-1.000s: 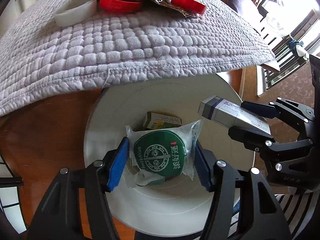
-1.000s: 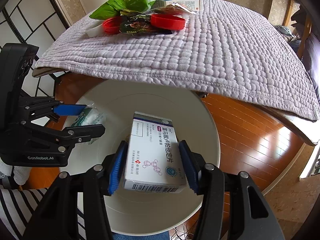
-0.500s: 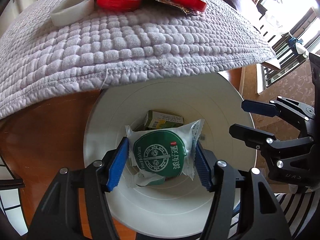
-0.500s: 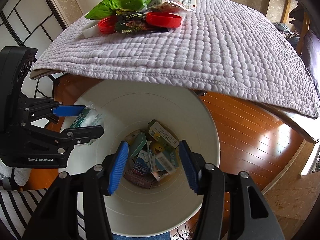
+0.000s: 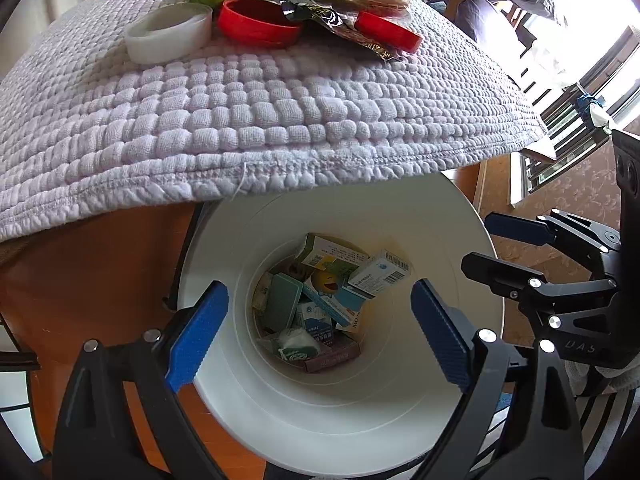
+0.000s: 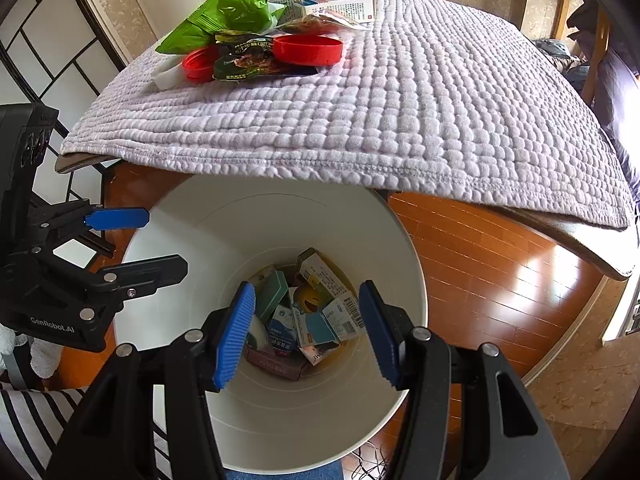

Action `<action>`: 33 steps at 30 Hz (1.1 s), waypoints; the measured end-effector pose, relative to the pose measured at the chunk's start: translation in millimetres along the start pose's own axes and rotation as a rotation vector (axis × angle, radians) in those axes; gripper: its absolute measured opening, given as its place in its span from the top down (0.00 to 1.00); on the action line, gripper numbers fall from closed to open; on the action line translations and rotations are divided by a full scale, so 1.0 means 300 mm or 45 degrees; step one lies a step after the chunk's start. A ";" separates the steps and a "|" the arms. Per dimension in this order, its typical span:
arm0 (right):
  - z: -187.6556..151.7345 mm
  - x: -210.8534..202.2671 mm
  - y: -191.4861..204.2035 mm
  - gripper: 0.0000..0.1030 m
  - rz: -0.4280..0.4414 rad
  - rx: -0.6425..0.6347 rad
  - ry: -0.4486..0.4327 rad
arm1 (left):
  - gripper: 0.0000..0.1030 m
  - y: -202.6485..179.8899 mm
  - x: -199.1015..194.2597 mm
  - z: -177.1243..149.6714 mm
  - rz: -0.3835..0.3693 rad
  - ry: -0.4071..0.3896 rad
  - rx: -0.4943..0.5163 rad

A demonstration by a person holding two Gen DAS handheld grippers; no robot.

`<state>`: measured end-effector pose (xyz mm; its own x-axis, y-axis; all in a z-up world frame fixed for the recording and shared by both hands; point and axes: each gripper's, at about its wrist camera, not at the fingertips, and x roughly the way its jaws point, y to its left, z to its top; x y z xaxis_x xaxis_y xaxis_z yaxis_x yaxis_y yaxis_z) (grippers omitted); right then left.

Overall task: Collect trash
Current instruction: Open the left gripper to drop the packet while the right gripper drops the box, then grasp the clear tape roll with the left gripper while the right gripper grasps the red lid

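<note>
A white bin stands on the floor under the table's edge, with several small boxes in its bottom. My left gripper hangs over its mouth, jaws opening wide with nothing between them. The green round packet lies among the boxes. My right gripper hovers over the same bin, its jaws opening a little, also with nothing between them. The white barcode box rests inside. On the table lie a green bag, red lids, a white lid and a dark wrapper.
A quilted lilac cloth covers the table and overhangs the bin's far rim. Glossy wood floor spreads to the right. More boxes sit at the table's far end. A striped sleeve shows at the lower left.
The right gripper let go of the white box, which fell into the bin. Then the left jaws spread wide and the green round packet dropped in too.
</note>
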<state>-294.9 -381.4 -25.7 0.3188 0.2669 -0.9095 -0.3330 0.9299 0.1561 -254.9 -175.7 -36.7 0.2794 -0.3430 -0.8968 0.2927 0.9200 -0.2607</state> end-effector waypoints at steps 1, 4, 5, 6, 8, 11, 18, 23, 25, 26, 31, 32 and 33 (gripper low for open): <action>0.002 -0.009 0.003 0.48 0.000 -0.004 -0.007 | 0.09 0.001 -0.007 0.001 0.003 -0.004 0.001; 0.012 -0.053 0.013 0.48 -0.004 -0.028 -0.040 | 0.09 -0.001 -0.042 0.005 0.002 -0.024 0.004; 0.016 -0.073 0.017 0.48 -0.005 -0.039 -0.057 | 0.09 -0.009 -0.056 0.010 -0.001 -0.035 0.007; 0.021 -0.094 0.020 0.48 -0.008 -0.049 -0.076 | 0.09 -0.010 -0.081 0.012 -0.006 -0.051 0.010; 0.035 -0.147 0.028 0.46 -0.018 -0.067 -0.132 | 0.09 -0.013 -0.138 0.022 -0.015 -0.098 0.022; 0.062 -0.231 0.030 0.31 -0.039 -0.078 -0.255 | 0.09 -0.008 -0.250 0.046 0.002 -0.207 0.039; 0.204 -0.284 -0.001 0.26 -0.053 -0.006 -0.360 | 0.01 0.122 -0.359 0.157 0.178 -0.403 -0.034; 0.290 -0.188 -0.029 0.26 -0.003 0.098 -0.325 | 0.01 0.206 -0.271 0.228 0.215 -0.363 -0.058; 0.317 -0.140 -0.034 0.26 0.015 0.131 -0.307 | 0.02 0.219 -0.227 0.253 0.248 -0.336 -0.024; 0.328 -0.115 -0.032 0.27 0.019 0.141 -0.299 | 0.03 0.222 -0.209 0.264 0.258 -0.321 -0.014; 0.368 -0.022 -0.026 0.29 0.009 0.181 -0.261 | 0.12 0.240 -0.147 0.313 0.260 -0.289 0.019; 0.373 -0.007 -0.025 0.32 0.002 0.188 -0.255 | 0.13 0.242 -0.140 0.321 0.266 -0.286 0.029; 0.378 0.007 -0.025 0.34 -0.006 0.196 -0.248 | 0.14 0.246 -0.132 0.329 0.267 -0.282 0.040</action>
<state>-191.1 -359.0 14.8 0.4903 0.2921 -0.8211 -0.1966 0.9549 0.2223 -154.0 -112.9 15.0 0.5283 -0.1825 -0.8292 0.2345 0.9700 -0.0640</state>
